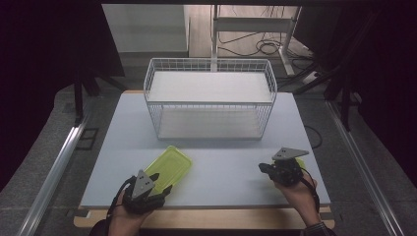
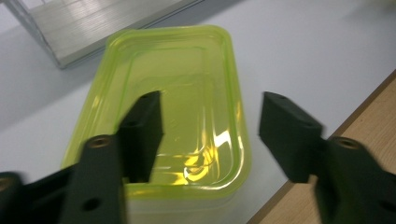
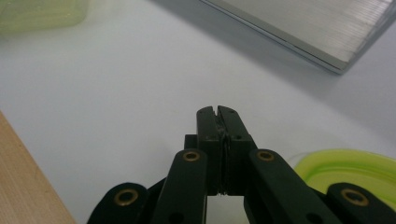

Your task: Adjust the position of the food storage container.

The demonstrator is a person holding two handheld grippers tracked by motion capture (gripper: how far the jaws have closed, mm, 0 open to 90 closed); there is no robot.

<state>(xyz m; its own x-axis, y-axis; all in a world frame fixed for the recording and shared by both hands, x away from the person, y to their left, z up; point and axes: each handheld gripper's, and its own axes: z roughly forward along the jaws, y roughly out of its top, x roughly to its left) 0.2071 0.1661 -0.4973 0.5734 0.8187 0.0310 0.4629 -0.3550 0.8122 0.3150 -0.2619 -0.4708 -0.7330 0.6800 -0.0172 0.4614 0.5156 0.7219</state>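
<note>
Yellow-green lidded container [image 2: 173,107] near the table's [image 1: 221,172] front edge sits ungrasped between your left hand-held gripper's [image 2: 210,130] apart jaws; your right hand-held gripper [image 3: 217,114] is together, empty.

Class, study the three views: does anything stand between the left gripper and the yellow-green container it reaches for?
Nothing visible does. The left gripper is already at the yellow-green container: one of its fingers lies over the lid, the other stands off the container's side above the table, no object between.
</note>
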